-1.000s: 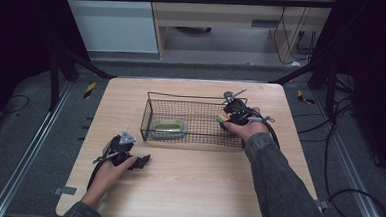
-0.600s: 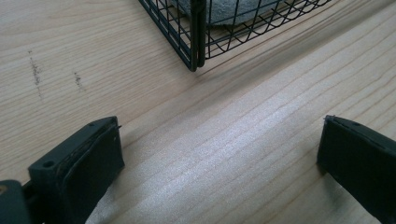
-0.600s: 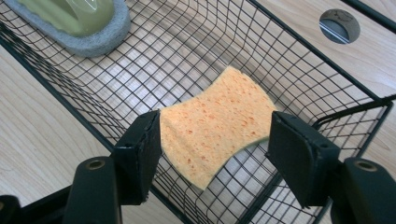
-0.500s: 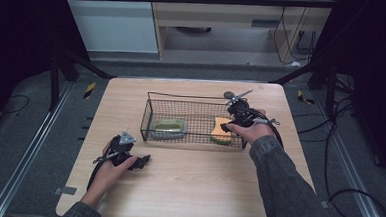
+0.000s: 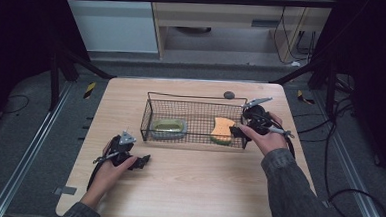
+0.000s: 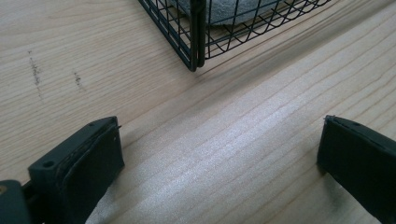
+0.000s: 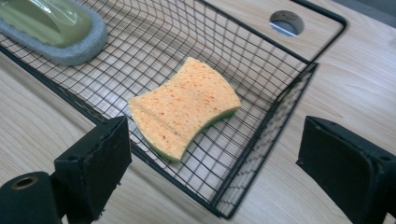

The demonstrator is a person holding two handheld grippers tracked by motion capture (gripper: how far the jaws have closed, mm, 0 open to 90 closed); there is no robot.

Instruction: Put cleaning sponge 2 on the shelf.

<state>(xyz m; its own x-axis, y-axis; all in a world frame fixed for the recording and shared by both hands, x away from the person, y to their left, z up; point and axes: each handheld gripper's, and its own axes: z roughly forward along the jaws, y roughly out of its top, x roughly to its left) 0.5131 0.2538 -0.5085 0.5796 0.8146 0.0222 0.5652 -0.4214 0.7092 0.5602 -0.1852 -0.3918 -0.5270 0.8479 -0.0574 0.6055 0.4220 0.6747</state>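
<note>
An orange sponge with a green underside lies flat on the floor of a black wire basket, at the basket's right end, on a pale wooden desk. The right tongs sit just outside that end of the basket, jaws just spread wide, nothing between them and clear of the sponge. At the basket's other end rests a green-handled scrubber on a grey pad. The left tongs lie low on the desk near the basket's front left corner, jaws apart and empty. A round hole marks the desk behind the basket.
</note>
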